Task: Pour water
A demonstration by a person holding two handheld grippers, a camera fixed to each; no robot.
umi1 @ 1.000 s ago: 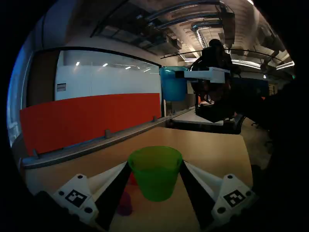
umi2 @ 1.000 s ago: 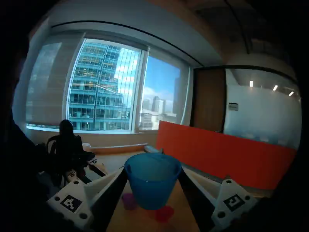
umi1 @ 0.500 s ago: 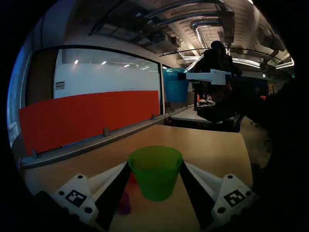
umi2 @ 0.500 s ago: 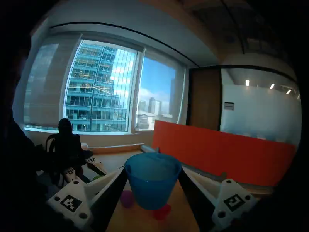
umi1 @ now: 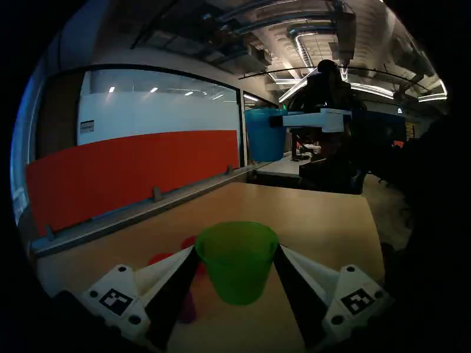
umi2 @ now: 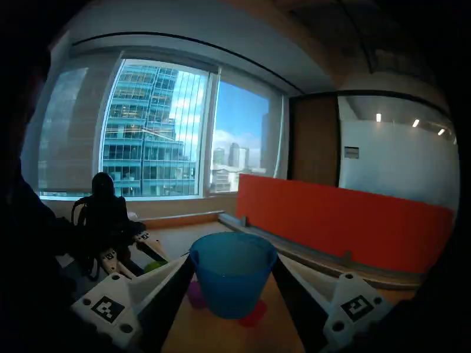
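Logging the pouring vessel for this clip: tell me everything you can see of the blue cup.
The blue cup is a smooth, translucent-looking plastic tumbler, wide at its round rim and tapering downward. It stands upright, mouth up, clamped at its sides between the right gripper's fingers, lifted off the table. Whether it holds water cannot be told. The left gripper view shows it farther off, raised high and upright.
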